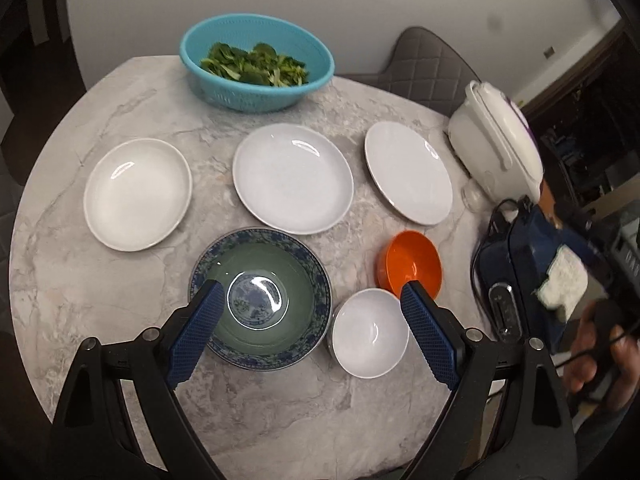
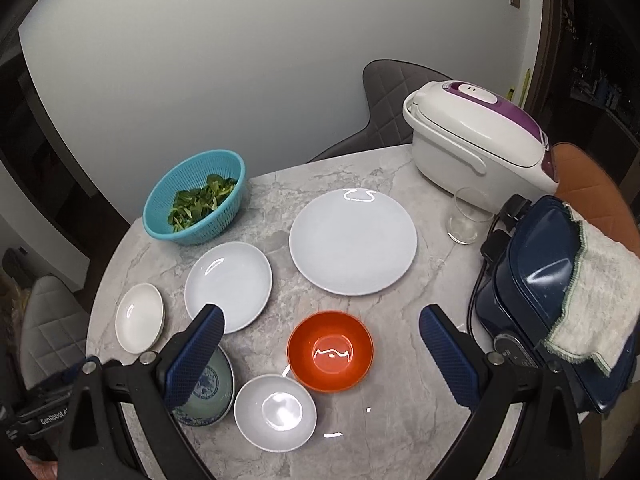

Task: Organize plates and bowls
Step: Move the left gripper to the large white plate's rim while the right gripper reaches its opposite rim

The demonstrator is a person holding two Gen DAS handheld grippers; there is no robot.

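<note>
The left gripper [image 1: 310, 296] hangs spread wide and empty over the patterned bowl [image 1: 260, 300]; the right gripper [image 2: 322, 322] gapes empty above the orange bowl [image 2: 330, 351]. A small white bowl [image 1: 370, 333] sits between them, three white plates [image 1: 293, 178] farther back, a rice cooker [image 2: 476, 144] at far right.

open left tool [image 1: 308, 300], patterned bowl [image 1: 260, 300], plates [image 1: 293, 178]

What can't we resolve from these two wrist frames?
- Blue-patterned bowl: right wrist view, near side hidden by a gripper finger.
- Navy appliance: top partly covered by a cloth; cut off by the frame edge in left wrist view.
- Glass: left wrist view, small, mostly behind the rice cooker.
- Right gripper: left wrist view, blurred.
</note>
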